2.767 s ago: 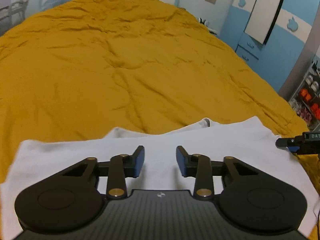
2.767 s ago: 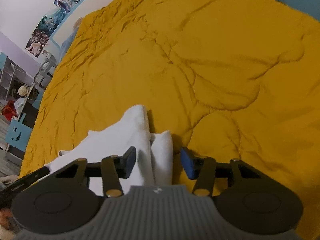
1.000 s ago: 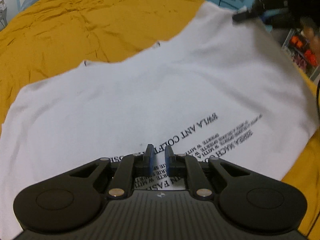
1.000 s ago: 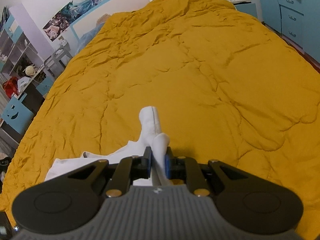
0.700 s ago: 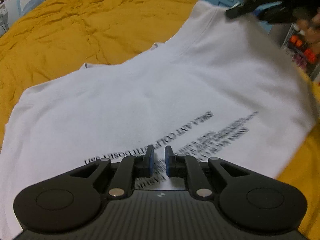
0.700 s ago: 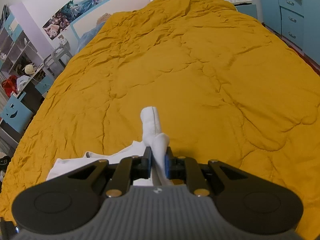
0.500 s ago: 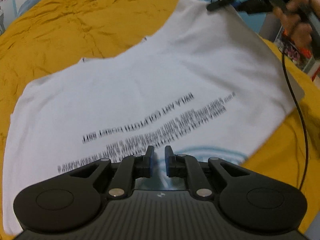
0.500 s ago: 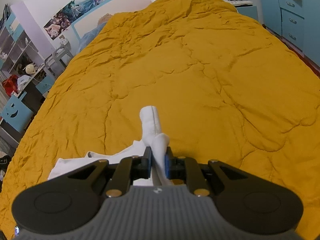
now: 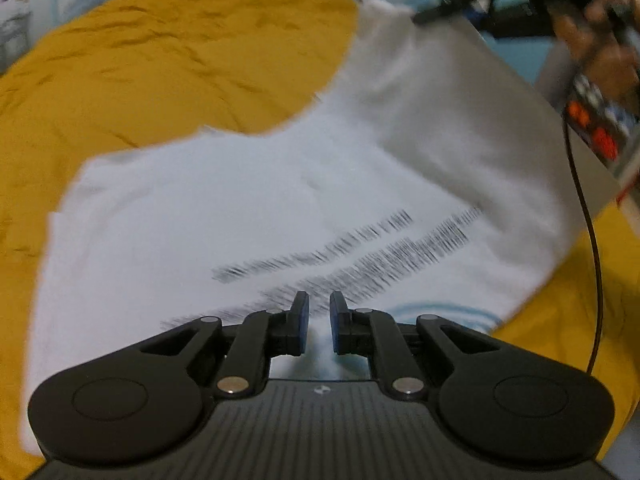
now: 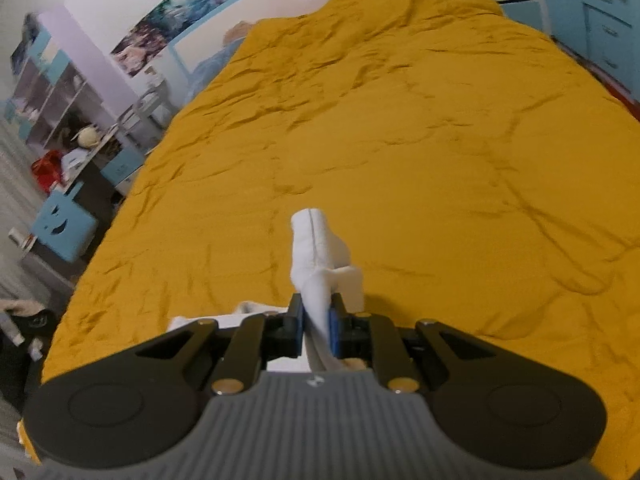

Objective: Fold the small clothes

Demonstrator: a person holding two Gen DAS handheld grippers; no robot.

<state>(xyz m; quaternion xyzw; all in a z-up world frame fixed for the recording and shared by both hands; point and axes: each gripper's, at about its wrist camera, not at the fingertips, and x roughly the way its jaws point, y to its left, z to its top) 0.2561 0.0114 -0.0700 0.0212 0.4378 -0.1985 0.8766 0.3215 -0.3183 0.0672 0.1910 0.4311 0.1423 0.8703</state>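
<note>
The left gripper (image 9: 319, 322) had its jaws nearly together on a fold of the white T-shirt (image 9: 248, 208); cloth showed in the narrow gap, though whether it was firmly pinched could not be told for certain. The shirt was spread over the mustard bedcover (image 9: 160, 52), printed side up, its far right corner lifted clear of the bed. At that corner, the right gripper (image 10: 317, 320) was clamped on a bunched edge of the shirt, with a roll of cloth standing up beyond its fingertips.

Judged step: the garment was being raised by two edges to lay it out or carry it over for a fold. The next move would call for both grips kept tight, even tension, and the lifted edge lowered squarely without wrinkling.
</note>
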